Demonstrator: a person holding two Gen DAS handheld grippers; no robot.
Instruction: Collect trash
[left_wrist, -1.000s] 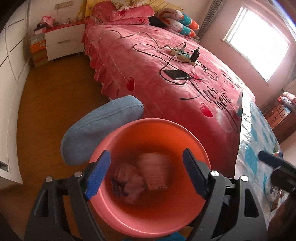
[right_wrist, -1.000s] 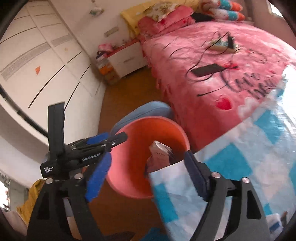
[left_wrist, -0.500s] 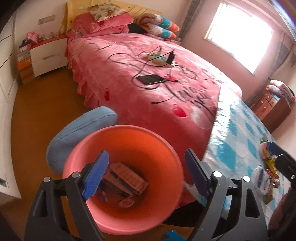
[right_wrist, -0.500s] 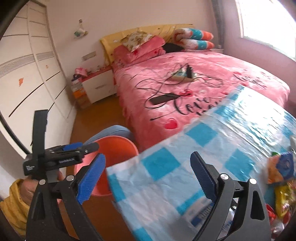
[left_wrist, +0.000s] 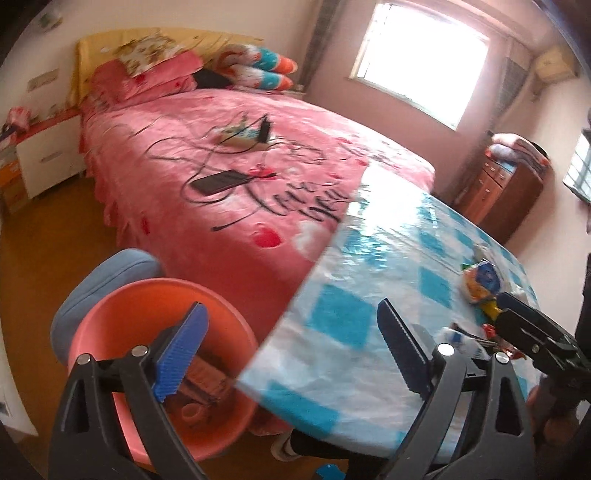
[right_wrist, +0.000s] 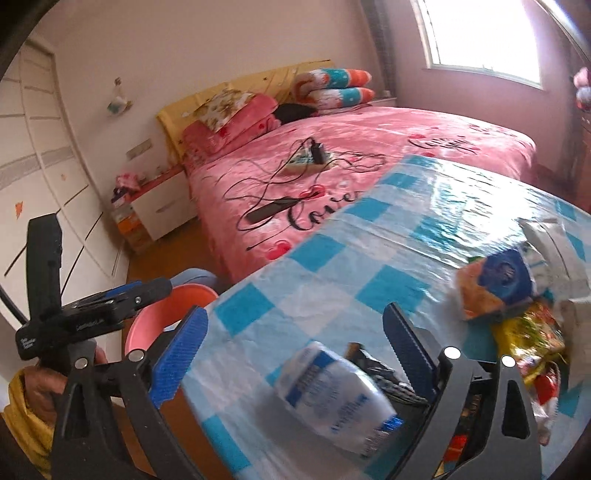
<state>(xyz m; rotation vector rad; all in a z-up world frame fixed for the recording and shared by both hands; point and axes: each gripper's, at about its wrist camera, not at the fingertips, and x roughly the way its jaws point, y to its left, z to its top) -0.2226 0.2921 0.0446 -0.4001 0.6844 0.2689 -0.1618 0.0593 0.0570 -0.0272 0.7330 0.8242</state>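
An orange bucket (left_wrist: 110, 314) stands on the floor at the table's left corner, with a brown carton and scraps (left_wrist: 201, 373) inside. My left gripper (left_wrist: 291, 350) hangs over that corner, its jaws opening with nothing between them. My right gripper (right_wrist: 295, 350) is over the blue-checked tablecloth (right_wrist: 332, 266), jaws also opening. A white and blue packet (right_wrist: 332, 391) lies on the cloth below the gap, untouched by the pads. An orange and blue packet (right_wrist: 495, 284) and a yellow wrapper (right_wrist: 528, 332) lie in a pile at the right.
A bed with a pink cover (left_wrist: 240, 166) lies behind the table, bearing a power strip, a phone and cables. A blue padded stool (left_wrist: 107, 277) stands behind the bucket. A white nightstand (right_wrist: 162, 206) and a brown cabinet (left_wrist: 506, 192) stand by the walls.
Both grippers have swung right, away from the bucket and over the table. The bucket has slid to the lower left of both views, the trash pile has come into sight, and both jaws stand wider.
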